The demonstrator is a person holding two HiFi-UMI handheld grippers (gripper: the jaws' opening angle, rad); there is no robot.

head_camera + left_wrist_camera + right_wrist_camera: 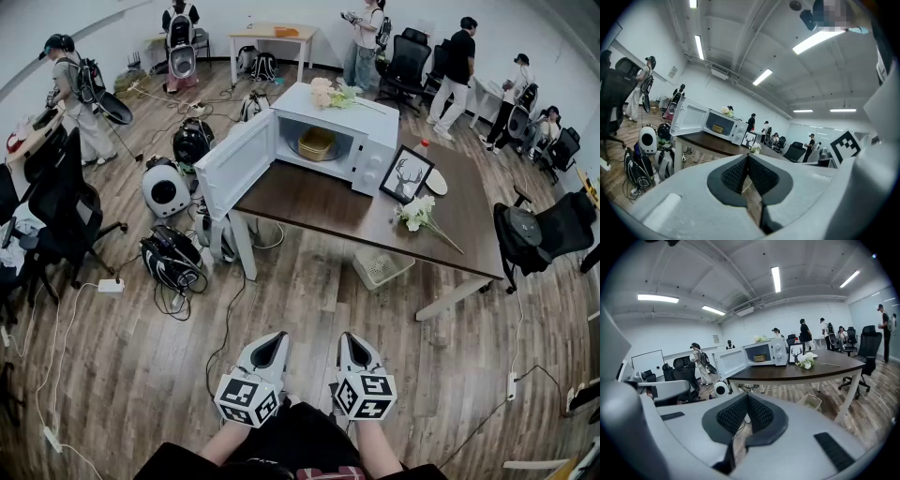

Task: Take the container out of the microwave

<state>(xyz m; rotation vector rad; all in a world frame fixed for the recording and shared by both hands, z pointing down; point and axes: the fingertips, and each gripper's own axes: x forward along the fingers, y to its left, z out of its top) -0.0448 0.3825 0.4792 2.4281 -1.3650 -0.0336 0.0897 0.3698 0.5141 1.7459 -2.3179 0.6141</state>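
A white microwave (370,150) stands on the dark brown table (319,211) with its door (234,161) swung wide open to the left. Inside sits a tan round container (317,143), also visible in the left gripper view (718,128) and the right gripper view (760,357). My left gripper (274,339) and right gripper (349,339) are held side by side low in the head view, close to my body and far from the table. Both are shut with nothing between the pads (754,176) (757,411).
A framed deer picture (406,174) and white flowers (417,214) lie on the table right of the microwave. A basket (382,267) sits under the table. Backpacks and helmets (169,258) with cables crowd the floor left of it. Office chairs (56,202) (544,230) flank both sides. People stand at the back.
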